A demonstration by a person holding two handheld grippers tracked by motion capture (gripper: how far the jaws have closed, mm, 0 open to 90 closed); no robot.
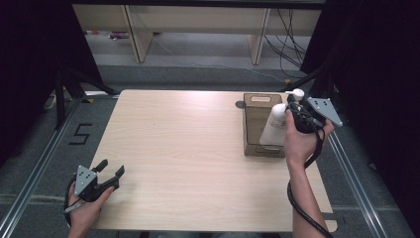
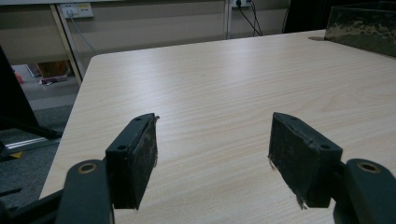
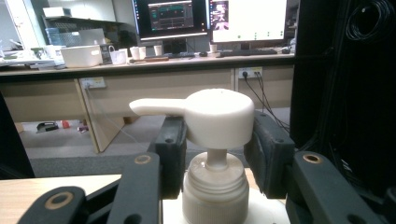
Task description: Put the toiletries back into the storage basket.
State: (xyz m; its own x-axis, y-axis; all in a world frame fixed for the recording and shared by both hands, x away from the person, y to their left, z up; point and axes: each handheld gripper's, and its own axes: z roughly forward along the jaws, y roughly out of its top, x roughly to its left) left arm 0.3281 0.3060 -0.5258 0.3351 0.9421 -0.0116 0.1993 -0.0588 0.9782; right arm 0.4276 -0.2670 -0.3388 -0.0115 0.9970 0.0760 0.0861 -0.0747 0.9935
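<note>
From above, the right gripper (image 1: 297, 116) is hanging over the far right of the table (image 1: 188, 158), at the neck of a white pump bottle (image 1: 275, 124) that is leaning up out of a brown box (image 1: 255, 124). The right gripper view is giving what the high view is not — the pump head (image 3: 219, 116) sitting between the two jaws, its spout pointing left, with the ribbed collar (image 3: 215, 189) below. The jaws are standing close on either side of the neck; whether they are actually pressing it I cannot tell.

The left gripper (image 1: 110, 171) is resting at the near left corner, jaws wide apart with bare wood between them — its own view is catching the box's edge (image 2: 362, 28) far right.

Beyond the table, a desk (image 3: 140, 65) with lit monitors (image 3: 210, 18) is showing behind the bottle.
</note>
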